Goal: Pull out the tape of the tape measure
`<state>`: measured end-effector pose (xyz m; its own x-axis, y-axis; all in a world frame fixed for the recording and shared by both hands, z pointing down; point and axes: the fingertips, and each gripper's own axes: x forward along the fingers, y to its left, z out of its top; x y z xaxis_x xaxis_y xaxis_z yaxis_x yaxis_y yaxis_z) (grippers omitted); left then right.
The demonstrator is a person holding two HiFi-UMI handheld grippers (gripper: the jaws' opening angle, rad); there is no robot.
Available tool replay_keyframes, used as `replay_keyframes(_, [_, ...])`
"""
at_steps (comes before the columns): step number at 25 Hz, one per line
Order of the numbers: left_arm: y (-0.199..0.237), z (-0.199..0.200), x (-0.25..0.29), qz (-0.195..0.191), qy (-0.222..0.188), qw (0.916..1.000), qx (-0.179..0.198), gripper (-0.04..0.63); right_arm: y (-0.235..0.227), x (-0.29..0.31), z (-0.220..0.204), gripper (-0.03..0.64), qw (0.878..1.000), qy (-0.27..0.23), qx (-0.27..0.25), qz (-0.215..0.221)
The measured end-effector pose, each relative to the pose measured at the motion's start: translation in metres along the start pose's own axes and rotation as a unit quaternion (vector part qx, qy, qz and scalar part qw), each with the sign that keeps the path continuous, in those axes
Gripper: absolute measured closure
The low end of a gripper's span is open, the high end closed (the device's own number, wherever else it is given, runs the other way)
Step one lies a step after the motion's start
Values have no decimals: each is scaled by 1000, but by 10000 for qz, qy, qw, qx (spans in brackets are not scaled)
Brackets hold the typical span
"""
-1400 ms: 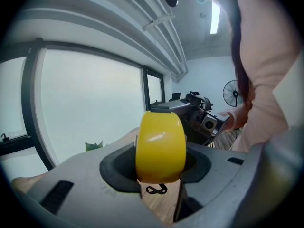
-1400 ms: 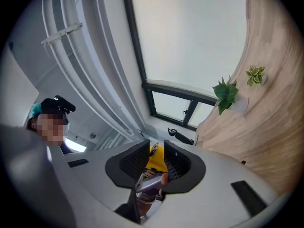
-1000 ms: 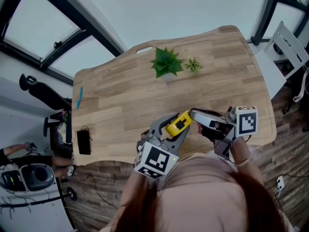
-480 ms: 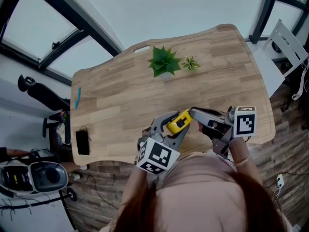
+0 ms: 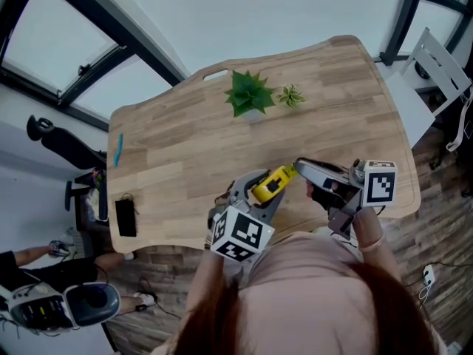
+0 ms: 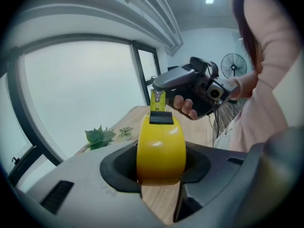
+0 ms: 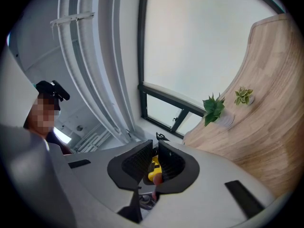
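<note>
My left gripper (image 5: pixel 264 189) is shut on the yellow tape measure (image 5: pixel 270 185), held just above the wooden table (image 5: pixel 185 154) near its front edge. The left gripper view shows the case (image 6: pixel 160 146) upright between the dark pads, its black mouth on top. A short yellow strip of tape (image 6: pixel 157 101) runs from the mouth up to my right gripper (image 6: pixel 159 85), which is shut on the tape's end. In the head view the right gripper (image 5: pixel 298 168) sits just right of the case. Its own view shows a bit of yellow (image 7: pixel 154 167) between nearly closed jaws.
A green potted plant (image 5: pixel 250 95) and a smaller one (image 5: pixel 290 96) stand at the table's far side. A blue pen (image 5: pixel 118 150) and a black object (image 5: pixel 127 217) lie at the left end. A white chair (image 5: pixel 436 72) stands right of the table.
The right gripper has drawn slightly away to the right of the case, and a short stretch of tape shows between them. The left gripper keeps its hold.
</note>
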<state>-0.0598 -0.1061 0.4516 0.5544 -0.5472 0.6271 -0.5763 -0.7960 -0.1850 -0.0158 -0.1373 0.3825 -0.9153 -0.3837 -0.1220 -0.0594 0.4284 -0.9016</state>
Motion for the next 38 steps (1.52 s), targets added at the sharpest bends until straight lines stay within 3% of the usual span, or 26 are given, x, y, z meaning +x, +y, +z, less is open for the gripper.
replay_keyframes(27, [-1,-17,13,-134,392,9988,254,428,3,-20,28,588,9971,-525,418,370])
replay_keyframes(38, [-4,-20,17,-355,466,9977,326,428,11,-31,40,588,9965,-585,417,435])
